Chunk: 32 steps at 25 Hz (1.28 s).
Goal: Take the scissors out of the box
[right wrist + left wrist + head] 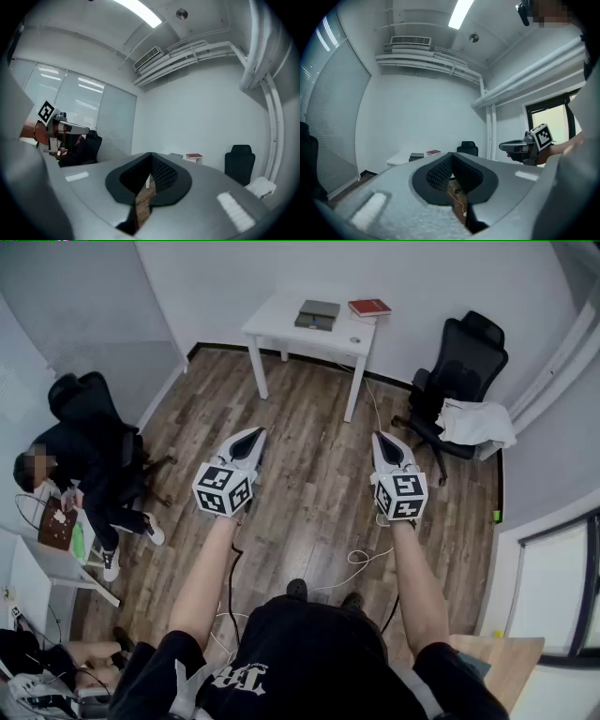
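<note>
left grey gripper [255,435] & right grey gripper [382,439] held level, fingers [438,173] clenched, empty. flat grey box [319,314] on white worktop [277,322] well ahead, roughly betw both, neither clearly nearer. scissors not visible.

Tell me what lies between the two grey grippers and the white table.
Head view: only brown wood-plank floor, with a thin pale cable near the right gripper.
</note>
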Tool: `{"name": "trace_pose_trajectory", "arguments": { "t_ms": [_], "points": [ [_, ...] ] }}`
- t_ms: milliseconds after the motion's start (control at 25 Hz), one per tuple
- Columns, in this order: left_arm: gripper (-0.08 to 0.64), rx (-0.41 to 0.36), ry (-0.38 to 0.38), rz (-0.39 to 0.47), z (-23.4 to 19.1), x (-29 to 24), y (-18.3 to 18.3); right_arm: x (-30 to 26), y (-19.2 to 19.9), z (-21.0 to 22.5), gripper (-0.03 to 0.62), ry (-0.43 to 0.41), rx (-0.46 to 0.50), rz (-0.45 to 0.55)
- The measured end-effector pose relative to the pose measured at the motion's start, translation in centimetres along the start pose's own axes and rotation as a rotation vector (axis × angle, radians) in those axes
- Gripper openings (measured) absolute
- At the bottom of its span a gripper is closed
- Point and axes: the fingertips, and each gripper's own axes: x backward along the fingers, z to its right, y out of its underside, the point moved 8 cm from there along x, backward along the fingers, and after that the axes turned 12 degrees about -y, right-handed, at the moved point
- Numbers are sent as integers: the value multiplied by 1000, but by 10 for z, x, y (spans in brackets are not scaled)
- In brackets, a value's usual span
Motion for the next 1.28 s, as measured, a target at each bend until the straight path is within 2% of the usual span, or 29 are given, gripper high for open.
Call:
{"name": "trace_pose_trajectory", "arguments": {
  "t_ms": [280, 560, 880, 1280],
  "points": [
    [0, 26, 11, -8, -41, -9, 8, -38, 2, -17, 2, 2, -2, -17],
    [0, 56, 20, -20, -59, -39, 19, -63, 8, 1, 5, 23, -32, -25],
    [0, 46, 11, -32, -68, -114, 31, -116, 26, 66, 5, -6, -43, -24],
    [2, 17, 8, -49, -69, -260, 18, -195, 33, 186, 5, -30, -68, -8]
  ]
}}
